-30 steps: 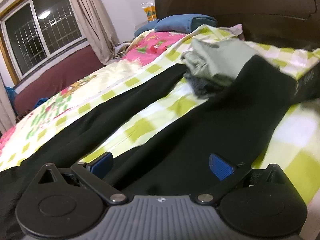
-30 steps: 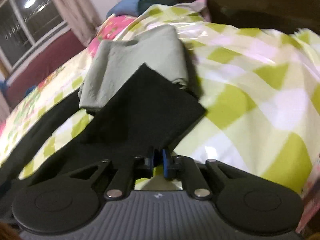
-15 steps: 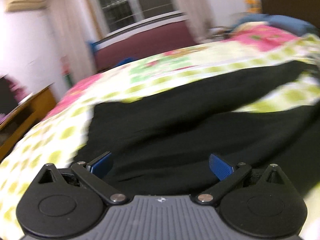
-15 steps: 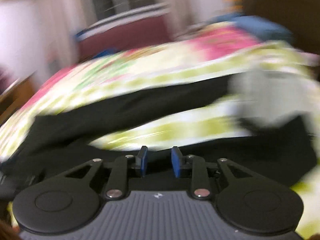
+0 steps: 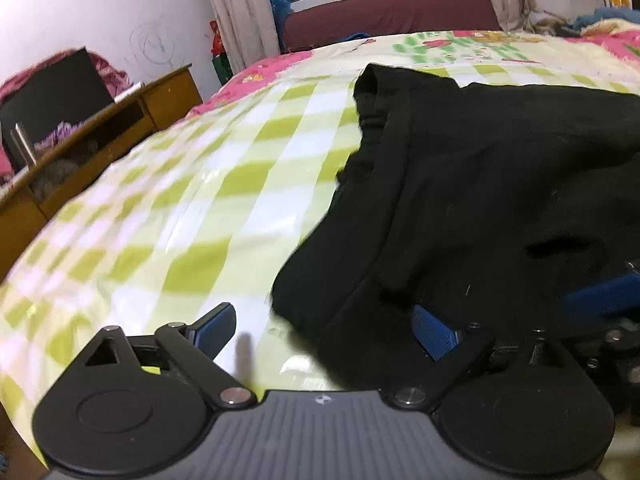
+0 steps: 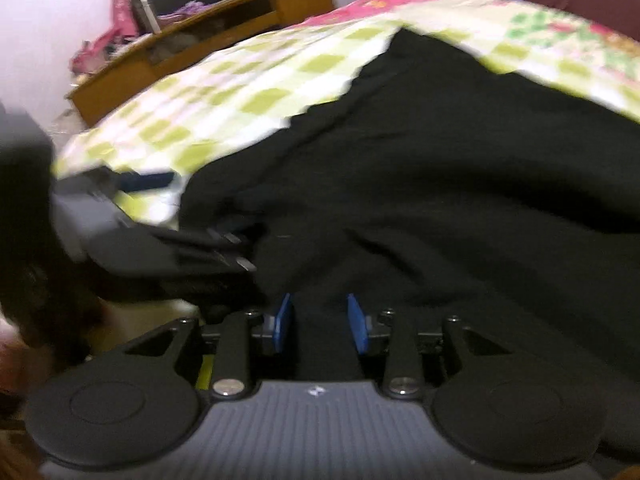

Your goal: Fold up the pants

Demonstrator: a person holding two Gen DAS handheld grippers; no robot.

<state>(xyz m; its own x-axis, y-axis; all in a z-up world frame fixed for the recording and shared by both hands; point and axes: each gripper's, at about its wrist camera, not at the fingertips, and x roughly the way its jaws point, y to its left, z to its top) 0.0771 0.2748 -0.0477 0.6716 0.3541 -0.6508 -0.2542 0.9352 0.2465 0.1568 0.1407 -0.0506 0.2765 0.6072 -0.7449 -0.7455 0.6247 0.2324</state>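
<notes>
Nearest to us in the left wrist view, the left gripper [image 5: 324, 330] has its jaws wide apart. The left pad sits over bare checked sheet [image 5: 192, 184]; the right pad is at the edge of the pants [image 5: 460, 184], with black cloth bunched between the two pads but nothing pinched. At the right edge of that view we see a blue bit of the right gripper, half buried in the cloth.

In the right wrist view the right gripper [image 6: 322, 324] has its jaws partly apart and they have just been opening. Black cloth lies between and under the pads; we see no clamp on it. The view is blurred. To its left the left gripper shows as a grey-black body touching the pants' edge.

The pants lie on the bed, heaped and creased, spread from the grippers toward the right and far side. An open rim of the cloth, waistband or cuff we cannot tell, stands up at the far end in the left view.

Beyond the bed: a wooden desk [image 5: 120, 116] at left, curtains [image 5: 240, 12], a maroon couch [image 5: 392, 12] under the window, and a pink floral blanket [image 5: 520, 40] at the far side.
</notes>
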